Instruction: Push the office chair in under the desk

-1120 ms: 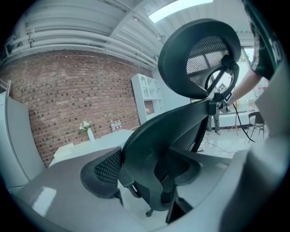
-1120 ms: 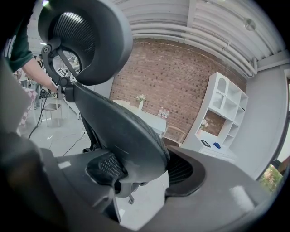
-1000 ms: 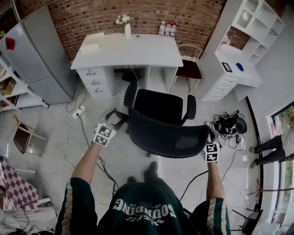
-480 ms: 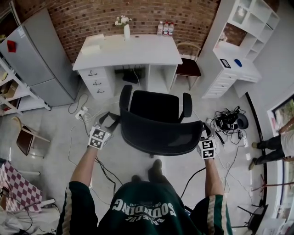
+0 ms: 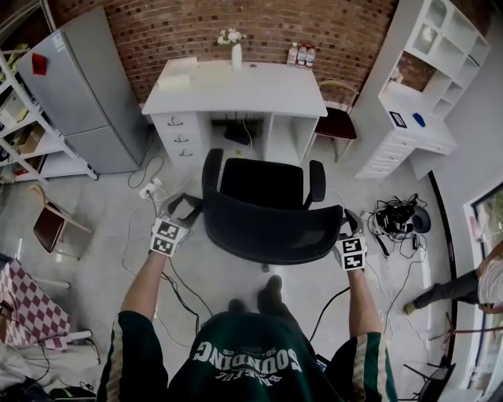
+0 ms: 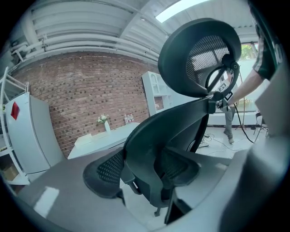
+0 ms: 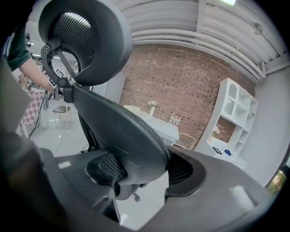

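Before the desk [image 5: 236, 86], left gripper [image 5: 190, 209] and right gripper [image 5: 346, 226] pinching office chair [image 5: 271, 232] backrest sides

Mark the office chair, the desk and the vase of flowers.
office chair [image 5: 271, 235], head view, on the mesh backrest
desk [image 5: 259, 88], head view, on the bare white top
vase of flowers [image 5: 236, 56], head view, on the vase body

Red brick wall [image 5: 196, 35] across the far side, pale grey floor [image 5: 102, 235] below. Grey refrigerator [image 5: 78, 86] at the left. Tall white shelf unit [image 5: 428, 78] at the right, with a wooden chair [image 5: 336, 122] near it. Small brown-seated chair [image 5: 49, 225] on the left. Tangle of black cables [image 5: 397, 218] on the floor at right. Window [image 5: 489, 228] along the right side. Ribbed white ceiling [image 6: 81, 22] overhead, with a bright light strip [image 6: 179, 8].
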Motion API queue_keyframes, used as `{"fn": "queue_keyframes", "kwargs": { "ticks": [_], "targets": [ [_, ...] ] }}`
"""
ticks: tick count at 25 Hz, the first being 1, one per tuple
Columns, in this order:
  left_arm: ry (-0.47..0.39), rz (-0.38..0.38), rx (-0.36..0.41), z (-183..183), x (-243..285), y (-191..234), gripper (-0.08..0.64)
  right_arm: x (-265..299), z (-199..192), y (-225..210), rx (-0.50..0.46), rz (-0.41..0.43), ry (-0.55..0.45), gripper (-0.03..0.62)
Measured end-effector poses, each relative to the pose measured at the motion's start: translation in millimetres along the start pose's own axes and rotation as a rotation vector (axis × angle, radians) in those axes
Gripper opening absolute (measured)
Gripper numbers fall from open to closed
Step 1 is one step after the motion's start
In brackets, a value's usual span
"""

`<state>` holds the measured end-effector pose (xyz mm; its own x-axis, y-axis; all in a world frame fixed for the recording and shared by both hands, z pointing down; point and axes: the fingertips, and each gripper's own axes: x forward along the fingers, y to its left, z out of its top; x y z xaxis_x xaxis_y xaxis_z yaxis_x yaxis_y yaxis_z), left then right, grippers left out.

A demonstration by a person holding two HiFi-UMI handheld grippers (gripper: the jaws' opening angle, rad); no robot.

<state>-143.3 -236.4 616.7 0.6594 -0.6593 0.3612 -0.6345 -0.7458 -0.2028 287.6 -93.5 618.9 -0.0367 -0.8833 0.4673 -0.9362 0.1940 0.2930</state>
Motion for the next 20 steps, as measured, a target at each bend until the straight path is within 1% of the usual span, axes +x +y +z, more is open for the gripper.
{"fn": "queue_keyframes", "kwargs": {
  "ticks": [9, 14, 20],
  "targets": [
    [0.016, 0.046, -0.037, -20, -34, 25, 0.261, 16, 21, 33, -0.02, 0.038, -0.027, 0.258],
    [0.001, 0.071, -0.068, -24, -46, 40, 0.262, 27, 32, 48, -0.024, 0.053, -0.031, 0.258],
    [-0.002, 0.088, -0.074, -26, -49, 53, 0.262, 45, 45, 53, -0.034, 0.085, -0.046, 0.258]
  ]
}}
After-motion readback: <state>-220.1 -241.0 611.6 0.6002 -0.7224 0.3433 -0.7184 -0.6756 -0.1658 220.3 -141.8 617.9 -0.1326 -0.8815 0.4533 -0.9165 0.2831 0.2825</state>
